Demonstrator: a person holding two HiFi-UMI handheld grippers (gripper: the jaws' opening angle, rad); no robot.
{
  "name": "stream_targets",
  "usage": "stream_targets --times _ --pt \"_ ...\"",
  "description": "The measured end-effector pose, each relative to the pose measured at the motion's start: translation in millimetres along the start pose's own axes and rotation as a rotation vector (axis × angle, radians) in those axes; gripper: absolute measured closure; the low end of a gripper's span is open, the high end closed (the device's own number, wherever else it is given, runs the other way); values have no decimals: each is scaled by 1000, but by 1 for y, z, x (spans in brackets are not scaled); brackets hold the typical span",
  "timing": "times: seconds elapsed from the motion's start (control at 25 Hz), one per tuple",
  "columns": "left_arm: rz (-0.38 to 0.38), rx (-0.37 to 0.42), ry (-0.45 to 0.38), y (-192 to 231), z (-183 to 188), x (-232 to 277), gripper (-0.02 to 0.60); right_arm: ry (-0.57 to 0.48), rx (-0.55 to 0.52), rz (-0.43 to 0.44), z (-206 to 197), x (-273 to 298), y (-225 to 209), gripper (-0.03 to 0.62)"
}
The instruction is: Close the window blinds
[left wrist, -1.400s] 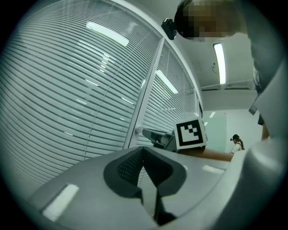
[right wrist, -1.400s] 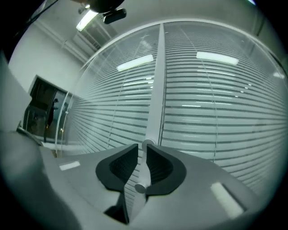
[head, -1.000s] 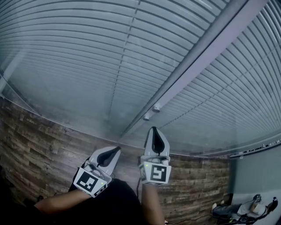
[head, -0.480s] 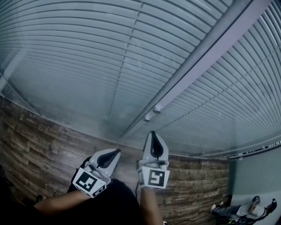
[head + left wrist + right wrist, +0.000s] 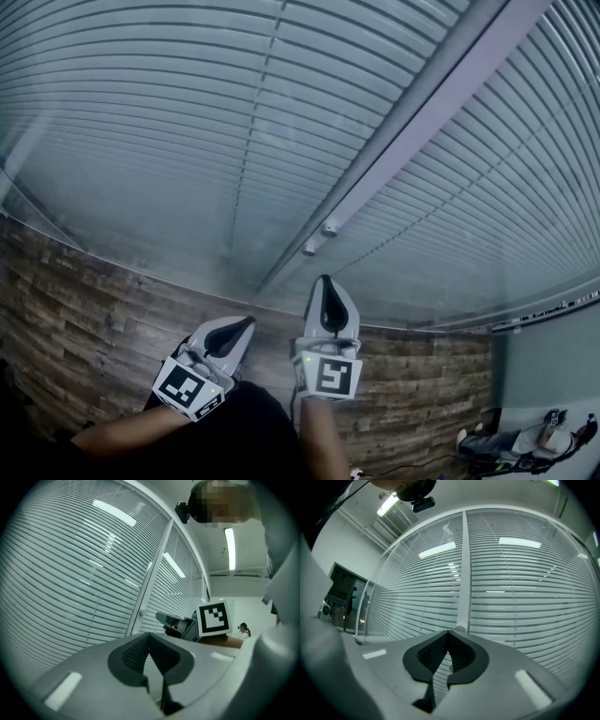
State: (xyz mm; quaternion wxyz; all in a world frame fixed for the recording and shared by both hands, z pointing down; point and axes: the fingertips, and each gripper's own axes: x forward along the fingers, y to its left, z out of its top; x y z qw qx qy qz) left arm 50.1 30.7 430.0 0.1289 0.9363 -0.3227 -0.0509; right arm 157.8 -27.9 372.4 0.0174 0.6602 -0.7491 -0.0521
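Little has changed: the left gripper (image 5: pixel 242 325) and right gripper (image 5: pixel 326 286) stay closed and empty just below the mullion's knobs (image 5: pixel 319 239), so the window blinds (image 5: pixel 187 112) look untouched.

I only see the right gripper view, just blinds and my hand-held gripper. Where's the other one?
Observer: The left hand-held gripper is just to the left of your right hand-held gripper, a bit lower in the head view, and not touching it.
Operator: Is it holding something?
Observer: No. The left gripper view shows its jaws shut with nothing between them.
Operator: What's down below?
Observer: In the head view, brown wood planks run under the blinds.
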Motion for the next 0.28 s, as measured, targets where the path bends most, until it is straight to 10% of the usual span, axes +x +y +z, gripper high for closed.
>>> stream_targets --times 0.28 --pt "-4 -8 10 5 1 7 581 18 -31 5 -5 7 -3 594"
